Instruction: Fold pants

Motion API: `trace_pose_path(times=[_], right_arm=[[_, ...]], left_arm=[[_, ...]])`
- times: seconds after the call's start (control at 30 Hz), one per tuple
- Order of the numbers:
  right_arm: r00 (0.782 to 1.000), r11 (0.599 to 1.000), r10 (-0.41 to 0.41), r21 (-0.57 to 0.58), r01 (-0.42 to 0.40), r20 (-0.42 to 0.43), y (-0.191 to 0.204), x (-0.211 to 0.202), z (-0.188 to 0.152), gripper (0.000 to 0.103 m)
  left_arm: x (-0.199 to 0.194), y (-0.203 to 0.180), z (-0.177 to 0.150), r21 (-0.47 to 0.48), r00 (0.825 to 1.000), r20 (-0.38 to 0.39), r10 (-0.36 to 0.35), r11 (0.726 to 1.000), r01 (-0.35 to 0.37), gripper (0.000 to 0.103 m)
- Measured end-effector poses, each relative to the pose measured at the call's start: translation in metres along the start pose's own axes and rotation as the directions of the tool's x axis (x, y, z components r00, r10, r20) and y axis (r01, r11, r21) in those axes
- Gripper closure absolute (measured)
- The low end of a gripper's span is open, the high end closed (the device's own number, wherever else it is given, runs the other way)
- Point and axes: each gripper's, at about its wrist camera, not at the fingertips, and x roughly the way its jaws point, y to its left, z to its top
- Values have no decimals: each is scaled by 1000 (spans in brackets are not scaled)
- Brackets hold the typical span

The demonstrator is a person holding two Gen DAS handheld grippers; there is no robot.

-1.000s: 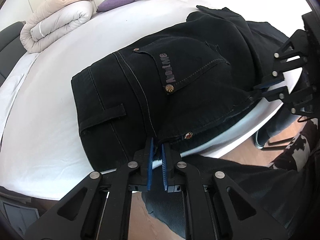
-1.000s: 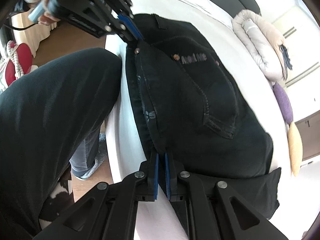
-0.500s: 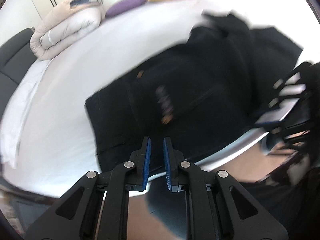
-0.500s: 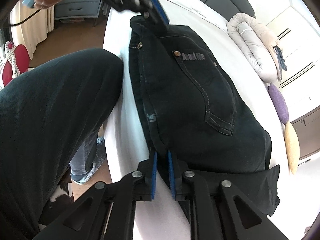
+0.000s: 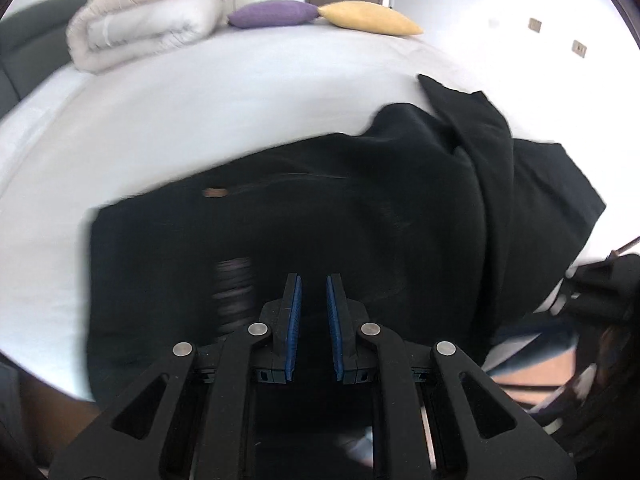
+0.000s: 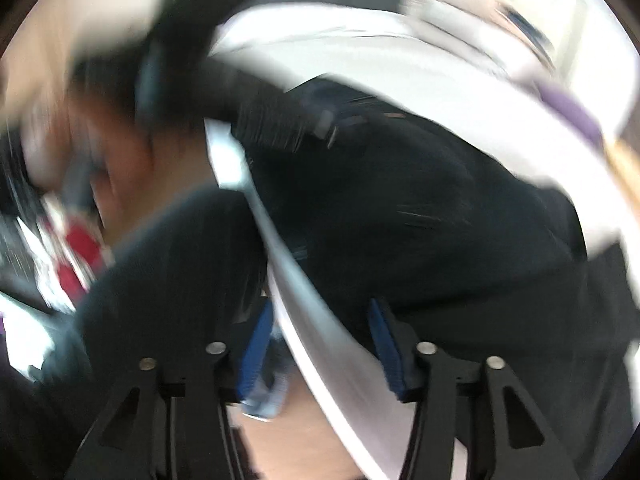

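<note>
The black pants (image 5: 360, 216) are laid lengthwise along the bed (image 5: 200, 112) edge; left claw (image 5: 312, 328) nearly closed, empty; right claw (image 6: 320, 344) opening, empty.

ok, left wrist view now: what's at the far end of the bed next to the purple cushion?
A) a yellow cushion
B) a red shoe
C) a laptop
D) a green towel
A: a yellow cushion lies right beside the purple cushion at the far end of the bed, past the black pants.
</note>
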Motion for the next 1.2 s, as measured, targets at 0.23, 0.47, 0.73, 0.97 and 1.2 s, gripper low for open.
trace_pose_path(times=[0.23,0.47,0.73,0.97,1.2], right_arm=[[984,786,-154,615,65,92,-207,-69,1,50],[951,674,-267,676,298,-153,-305,-31,76,15],[817,512,-307,639,574,-489,-366,71,95,19],[890,524,-314,722,452,-330,-367,35,88,96],[914,458,-405,860,224,-23,-344,-90,34,100]], left_arm=[[30,2,-16,-59,1000,-14,-19,998,18,91],[42,-4,-10,-41,1000,-25,0,999,-1,91],[37,-3,-18,-56,1000,-8,-17,998,16,91],[29,0,-25,-59,1000,-1,-12,998,12,91],[32,-10,-21,-48,1000,-6,9,999,-9,91]])
